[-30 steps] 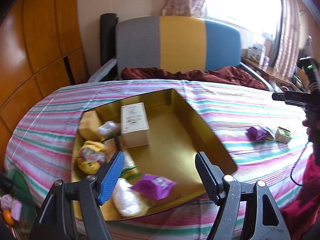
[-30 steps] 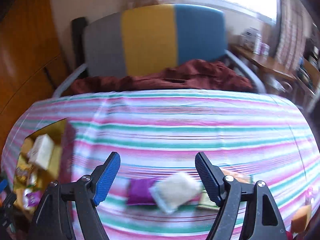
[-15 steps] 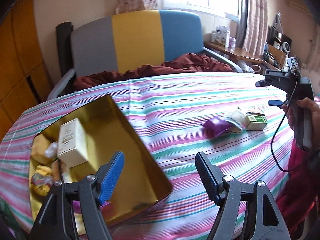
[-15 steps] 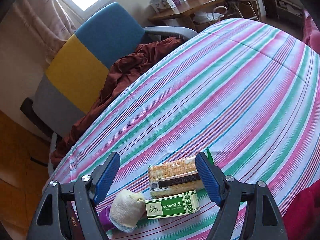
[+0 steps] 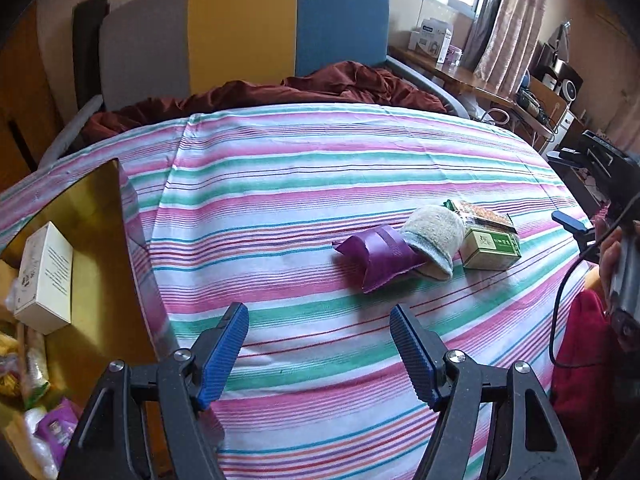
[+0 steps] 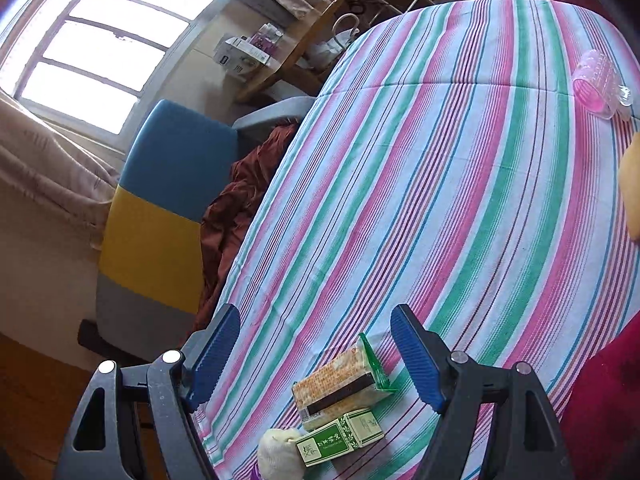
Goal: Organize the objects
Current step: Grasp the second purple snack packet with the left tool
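On the striped tablecloth lie a purple packet (image 5: pixel 378 258), a pale round pouch (image 5: pixel 434 234) leaning on it, a green box (image 5: pixel 490 248) and a cracker packet (image 5: pixel 486 212) behind the box. My left gripper (image 5: pixel 320 350) hovers open just short of the purple packet, nothing between its blue pads. The right gripper (image 6: pixel 316 350) is open above the cracker packet (image 6: pixel 340 382) and green box (image 6: pixel 340 436), rolled so the table looks tilted; the pouch (image 6: pixel 278 454) sits at the bottom edge. From the left wrist view, the right gripper (image 5: pixel 576 228) shows at the far right, in a hand.
A gold tray (image 5: pixel 96 240) at the left holds a white box (image 5: pixel 44 278) and several snack packets. A pink ribbed cylinder (image 6: pixel 598 84) and a yellow thing (image 6: pixel 630 192) lie far along the table. A grey, yellow and blue chair (image 5: pixel 240 28) with brown cloth stands behind.
Both grippers swung away from the tray toward the cluster of packets. The right gripper rolled strongly and now looks down on the cracker packet and green box. Neither opening changed.
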`<state>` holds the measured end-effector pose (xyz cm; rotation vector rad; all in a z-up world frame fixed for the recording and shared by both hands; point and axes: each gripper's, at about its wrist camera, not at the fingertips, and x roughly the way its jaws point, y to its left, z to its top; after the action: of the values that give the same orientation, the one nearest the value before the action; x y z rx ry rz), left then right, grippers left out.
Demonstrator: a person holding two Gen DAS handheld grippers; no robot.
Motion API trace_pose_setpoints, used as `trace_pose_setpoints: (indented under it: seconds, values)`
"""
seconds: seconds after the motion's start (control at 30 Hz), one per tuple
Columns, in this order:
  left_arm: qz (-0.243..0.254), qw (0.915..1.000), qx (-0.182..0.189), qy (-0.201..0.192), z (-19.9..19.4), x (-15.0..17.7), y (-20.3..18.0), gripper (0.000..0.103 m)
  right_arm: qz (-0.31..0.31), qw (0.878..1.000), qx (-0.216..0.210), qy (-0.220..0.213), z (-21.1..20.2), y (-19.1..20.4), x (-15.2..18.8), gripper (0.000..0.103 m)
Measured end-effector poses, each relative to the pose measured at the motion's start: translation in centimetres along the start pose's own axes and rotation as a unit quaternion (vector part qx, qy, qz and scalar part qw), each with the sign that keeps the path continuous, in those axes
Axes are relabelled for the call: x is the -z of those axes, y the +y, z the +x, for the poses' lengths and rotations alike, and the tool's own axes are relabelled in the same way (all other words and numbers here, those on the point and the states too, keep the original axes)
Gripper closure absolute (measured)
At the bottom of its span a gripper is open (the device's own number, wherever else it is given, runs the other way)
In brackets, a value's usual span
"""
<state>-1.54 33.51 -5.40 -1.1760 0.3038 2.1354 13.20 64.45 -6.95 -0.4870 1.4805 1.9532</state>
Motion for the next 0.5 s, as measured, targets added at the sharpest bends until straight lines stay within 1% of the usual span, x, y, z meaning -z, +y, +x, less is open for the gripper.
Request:
trace_pose_setpoints:
  seconds: [0.1, 0.2, 0.37, 0.43, 0.5]
  values:
    - [-0.012, 0.9999, 0.002, 0.011, 1.5, -0.5, -0.3, 0.03, -0.025, 0.999, 0.006, 0.027, 1.1, 0.9, 0.4, 0.024]
    - [-0.025, 0.9996, 0.003, 0.014, 2.5, -0.9, -0.5, 0.03, -0.044, 0.997, 0.008, 0.059, 2.1, 1.4, 1.2, 0.024]
    - [-0.043, 0.9989, -0.002, 0.02, 4.0, -1.7, -0.5, 0.03, -0.075, 0.994, 0.014, 0.08, 3.2, 2.4, 1.9, 0.024]
    - [-0.057, 0.9982, 0.003, 0.017, 4.4, -2.2, -0.5, 0.03, -0.081, 0.993, 0.016, 0.085, 3.4, 2.5, 2.0, 0.024]
    - [-0.072, 0.9972, 0.018, 0.012, 4.6, -2.7, -0.6, 0.029, -0.084, 0.992, 0.018, 0.089, 3.6, 2.6, 2.0, 0.024]
